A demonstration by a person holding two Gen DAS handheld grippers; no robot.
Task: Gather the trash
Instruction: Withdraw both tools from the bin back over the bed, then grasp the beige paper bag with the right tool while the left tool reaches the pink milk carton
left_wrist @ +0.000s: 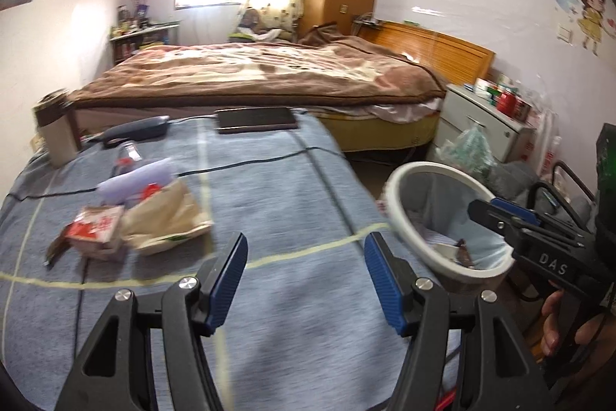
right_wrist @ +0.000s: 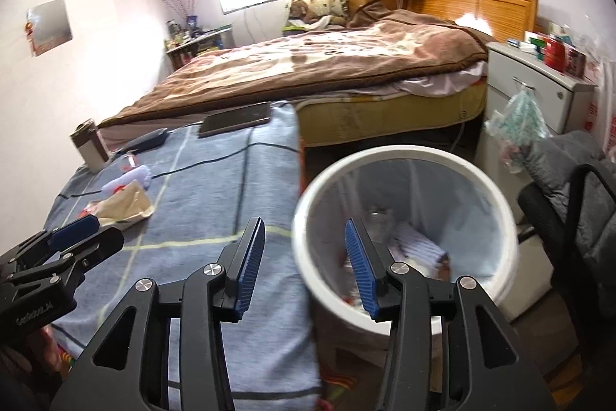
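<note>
On the blue-grey tablecloth (left_wrist: pixel 292 187) lies a pile of trash: a red-and-white carton (left_wrist: pixel 98 232), a crumpled beige paper bag (left_wrist: pixel 165 218) and a pale purple wrapper (left_wrist: pixel 134 180). My left gripper (left_wrist: pixel 306 245) hangs open over the cloth, right of that pile, nothing between its fingers. A white-rimmed bin (right_wrist: pixel 308 203) with a blue liner stands at the table's right edge and holds some scraps. My right gripper (right_wrist: pixel 304 230) is open and empty, over the bin's near rim. In the right wrist view the left gripper (right_wrist: pixel 88 234) shows low at the left, near the beige bag (right_wrist: pixel 127 205).
A dark phone (left_wrist: pixel 256 120), a grey case (left_wrist: pixel 138 130), a steel flask (left_wrist: pixel 54 130) and a black cable (left_wrist: pixel 246 162) sit at the table's far side. Beyond are a bed (left_wrist: pixel 269 72) and a white nightstand (left_wrist: pixel 481 122). A black chair (right_wrist: pixel 569 218) stands right of the bin.
</note>
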